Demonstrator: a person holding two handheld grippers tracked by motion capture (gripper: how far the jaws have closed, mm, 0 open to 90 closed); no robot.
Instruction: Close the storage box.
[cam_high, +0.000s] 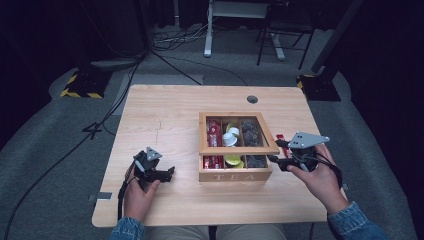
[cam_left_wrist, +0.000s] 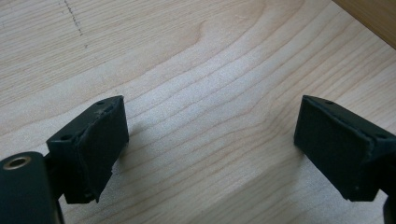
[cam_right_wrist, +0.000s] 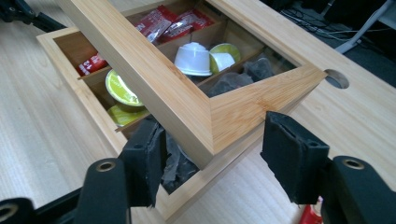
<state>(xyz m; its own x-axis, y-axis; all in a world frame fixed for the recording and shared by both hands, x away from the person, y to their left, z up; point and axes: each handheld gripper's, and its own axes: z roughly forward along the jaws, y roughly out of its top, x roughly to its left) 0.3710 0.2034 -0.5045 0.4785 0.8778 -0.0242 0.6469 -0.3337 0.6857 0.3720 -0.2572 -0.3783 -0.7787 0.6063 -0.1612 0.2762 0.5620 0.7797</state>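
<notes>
Tea box (cam_high: 235, 175): sits right of the table's (cam_high: 165, 125) middle, its front wall marked TEA toward the person; every place below is given from this box.
Lid (cam_right_wrist: 196, 100): a wooden frame with a clear pane, tilted partway above the box, its near corner raised and hanging between the right gripper's jaws.
Contents: red sachets (cam_right_wrist: 170, 21) in the box's left-hand compartments, white and green capsules (cam_right_wrist: 198, 58) in the middle ones, dark wrapped bags (cam_right_wrist: 243, 77) at the right.
Right gripper (cam_right_wrist: 212, 161): at the box's right front corner, jaws spread on either side of the lid's corner; the pads look clear of the wood, though one jaw sits in front of the contact point, so a light touch cannot be ruled out.
Left gripper (cam_left_wrist: 210, 144): well to the left of the box, low over bare table, jaws spread with nothing between them.
Red packet (cam_high: 281, 137): lies on the table just right of the box.
Step in hand: judged to be handling the lid by its corner.
How to do it well: grip the frame, not the pane; move the corner slowly along the hinge's arc; let the left gripper steady the box's front wall if it starts to slide.
</notes>
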